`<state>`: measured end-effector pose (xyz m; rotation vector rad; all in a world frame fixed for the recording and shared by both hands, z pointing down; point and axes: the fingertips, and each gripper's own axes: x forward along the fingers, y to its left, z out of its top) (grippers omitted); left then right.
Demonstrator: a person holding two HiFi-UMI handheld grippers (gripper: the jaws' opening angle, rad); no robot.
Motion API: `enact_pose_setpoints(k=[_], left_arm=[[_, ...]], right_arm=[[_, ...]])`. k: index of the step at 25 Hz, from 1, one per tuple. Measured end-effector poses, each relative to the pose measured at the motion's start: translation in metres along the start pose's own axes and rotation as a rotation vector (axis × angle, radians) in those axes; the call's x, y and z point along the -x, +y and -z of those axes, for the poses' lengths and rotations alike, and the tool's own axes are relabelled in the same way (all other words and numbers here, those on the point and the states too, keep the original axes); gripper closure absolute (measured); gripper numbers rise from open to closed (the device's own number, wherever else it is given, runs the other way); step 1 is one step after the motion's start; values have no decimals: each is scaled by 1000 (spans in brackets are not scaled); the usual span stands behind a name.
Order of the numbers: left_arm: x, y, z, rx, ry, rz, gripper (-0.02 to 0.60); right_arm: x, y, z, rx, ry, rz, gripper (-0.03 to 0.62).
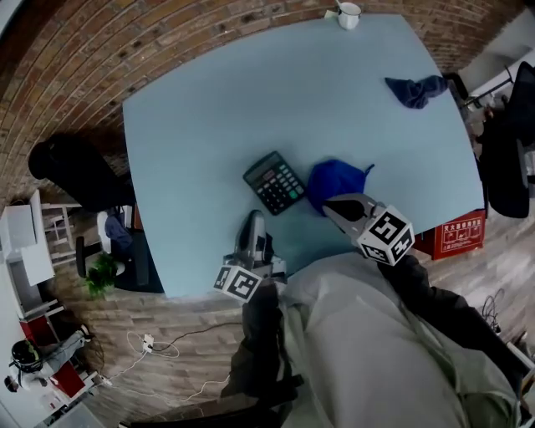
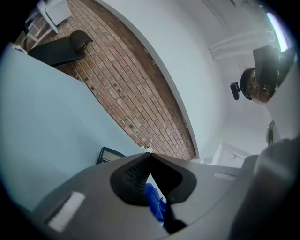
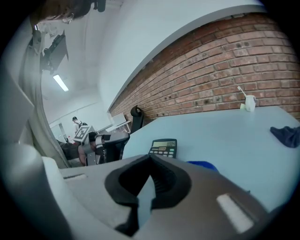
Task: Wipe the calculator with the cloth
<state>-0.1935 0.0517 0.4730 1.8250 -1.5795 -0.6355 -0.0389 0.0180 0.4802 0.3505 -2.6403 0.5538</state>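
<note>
The left gripper [image 1: 255, 219] is keeping its jaws clenched tip to tip with nothing between them; in the left gripper view only a strip of blue is showing through the gap behind the tips. It is pointing roughly level over the near edge of the table [image 1: 209, 125], just short of the calculator. The right gripper [image 1: 328, 205] is likewise clamped shut and empty, tilting downward, its tips sitting at the near edge of the blue cloth [image 1: 334, 180]; whether they are touching it cannot be told. Both of the person's arms are reaching forward from the near side of the table. The calculator [image 1: 274, 182] is lying flat and turned diagonally near the middle of the table, dark-bodied with a pale display and rows of keys, just beside the bunched blue cloth on its left. Well apart, a darker blue rag [image 1: 415, 89] is lying crumpled near the far right edge, and a white cup [image 1: 349, 14] is standing at the far edge in front of the brick wall [image 3: 211, 79].
</note>
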Motion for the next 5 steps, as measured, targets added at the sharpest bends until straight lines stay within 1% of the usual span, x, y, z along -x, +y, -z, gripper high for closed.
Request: enact_pose_setpoints(k=[5], left_arm=[[14, 6, 3, 39, -29, -23, 578]], right_arm=[[-5, 9, 9, 3, 24, -28, 592]])
